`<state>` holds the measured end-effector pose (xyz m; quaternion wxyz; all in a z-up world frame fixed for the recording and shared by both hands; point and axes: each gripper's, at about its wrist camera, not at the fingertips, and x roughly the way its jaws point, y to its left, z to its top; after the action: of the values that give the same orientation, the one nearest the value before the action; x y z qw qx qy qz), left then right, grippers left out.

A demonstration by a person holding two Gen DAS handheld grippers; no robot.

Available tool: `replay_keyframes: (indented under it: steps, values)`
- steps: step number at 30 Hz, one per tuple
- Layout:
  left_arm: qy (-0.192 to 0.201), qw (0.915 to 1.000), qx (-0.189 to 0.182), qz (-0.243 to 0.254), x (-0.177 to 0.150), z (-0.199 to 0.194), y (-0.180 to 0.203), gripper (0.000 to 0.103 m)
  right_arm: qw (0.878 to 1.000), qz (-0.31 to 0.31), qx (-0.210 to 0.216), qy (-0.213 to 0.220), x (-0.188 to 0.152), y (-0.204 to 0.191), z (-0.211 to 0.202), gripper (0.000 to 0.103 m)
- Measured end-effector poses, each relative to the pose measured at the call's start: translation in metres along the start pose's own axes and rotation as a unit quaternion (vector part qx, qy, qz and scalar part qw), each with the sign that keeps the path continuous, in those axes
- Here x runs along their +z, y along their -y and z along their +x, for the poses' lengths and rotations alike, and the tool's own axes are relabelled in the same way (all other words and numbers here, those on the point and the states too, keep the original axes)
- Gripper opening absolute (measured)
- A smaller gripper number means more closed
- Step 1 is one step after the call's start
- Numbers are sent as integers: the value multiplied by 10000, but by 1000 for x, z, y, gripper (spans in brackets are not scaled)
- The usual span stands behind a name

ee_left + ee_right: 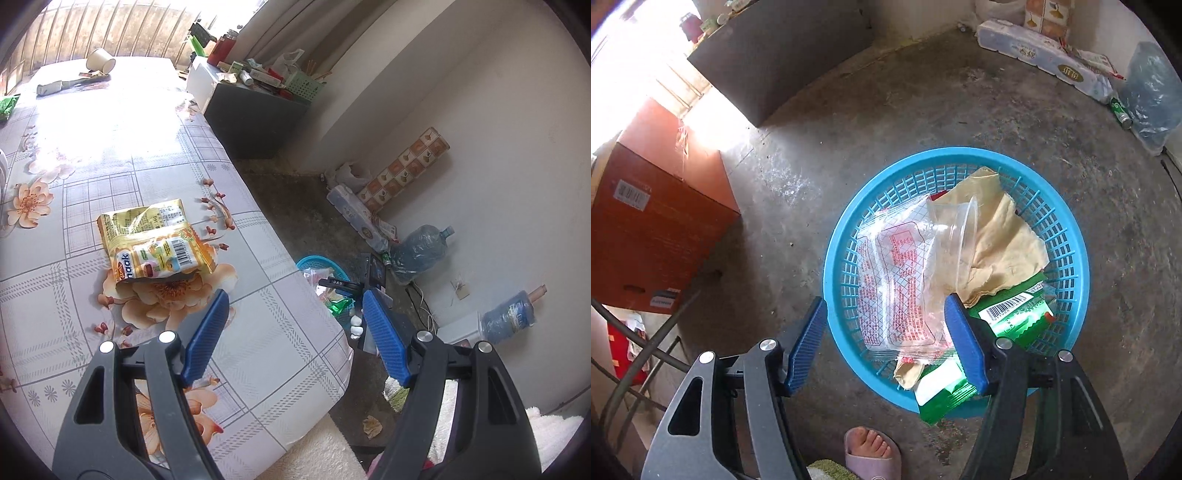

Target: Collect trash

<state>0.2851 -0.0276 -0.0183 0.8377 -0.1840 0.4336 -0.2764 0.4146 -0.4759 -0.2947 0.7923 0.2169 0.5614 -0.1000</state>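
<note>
Both tools open: one over the worktop, one over the basket.

Your left tool [293,308] stood with its ribbed blue pads apart and nothing between them, hanging past the edge of the worktop [258,347], which wore a glossy floral, checked cloth. A crinkled gold foil wrapper [159,243], torn open at one end, lay flat on that cloth just beyond the left pad. Your right tool [886,325] pointed steeply down over a round blue plastic lattice basket [1071,266] on the rough concrete floor [849,129], its pads spread and gripping nothing. Inside lay a clear printed bag [897,280], a creased tan paper [1001,236] and green wrappers [1019,317].
</note>
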Motion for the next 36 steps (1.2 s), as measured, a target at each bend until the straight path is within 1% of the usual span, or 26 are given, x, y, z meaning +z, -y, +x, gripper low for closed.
replay_keyframes:
  steps: [2,4,6,8,11,12,13,14,15,18,20,21,23,24,25,28,29,31,32,33,35,36]
  values:
    - [85,10000,20,-43,0,-10,-6,71,9994,158,232,217,-2,-2,-17,64]
    - [219,9997,65,-87,-2,-22,-13,71,9977,127,481,453,-7,-13,-42,64]
    - [376,9990,155,-167,-6,-37,-26,71,9941,-108,845,672,-16,-34,-73,64]
    - [527,9978,329,-248,-13,-52,-41,71,9884,-488,1159,856,-27,-62,-107,64]
    - [778,9932,812,-306,-26,-76,-65,71,9740,-1137,1704,971,-47,-113,-156,66]
    - [839,9912,967,-347,-30,-83,-74,71,9677,-1386,1863,978,-54,-132,-170,68]
    - [882,9892,1087,-424,-34,-90,-83,71,9613,-1624,2000,979,-61,-151,-183,74]
    - [926,9870,1200,-530,-38,-95,-92,71,9553,-1840,2115,945,-67,-171,-193,78]
    - [979,9844,1321,-622,-42,-102,-102,71,9508,-2037,2170,856,-74,-193,-199,78]
    - [1151,9742,1795,-737,-45,-116,-124,71,9435,-2449,2182,470,-89,-257,-207,78]
    - [1325,9653,2121,-753,-40,-125,-136,71,9391,-2651,2173,255,-98,-296,-204,83]
    - [1369,9612,2278,-744,-36,-128,-143,71,9365,-2743,2175,183,-102,-313,-201,83]
    - [1359,9539,2576,-730,-23,-130,-157,71,9352,-2891,2042,108,-110,-345,-194,85]
    - [1383,9504,2682,-750,-18,-132,-164,71,9340,-2973,1981,38,-115,-359,-188,86]
    - [1383,9489,2731,-773,-12,-135,-171,71,9322,-3082,1894,-47,-119,-371,-181,87]
    - [1318,9464,2830,-829,2,-134,-190,74,9319,-3356,1377,0,-131,-399,-164,87]
    - [1264,9457,2876,-833,8,-131,-196,74,9312,-3438,1213,20,-134,-404,-159,87]
    - [1156,9466,2885,-857,16,-125,-206,74,9345,-3434,929,154,-137,-409,-156,87]
    - [1118,9474,2855,-916,18,-124,-210,74,9356,-3394,943,245,-137,-410,-160,87]
    - [1132,9490,2771,-989,18,-125,-212,74,9347,-3375,1071,326,-139,-413,-167,87]
    - [1231,9514,2588,-1127,13,-128,-215,74,9304,-3312,1519,412,-141,-421,-187,87]
    - [1286,9519,2515,-1185,10,-131,-216,74,9268,-3276,1803,343,-142,-428,-193,87]
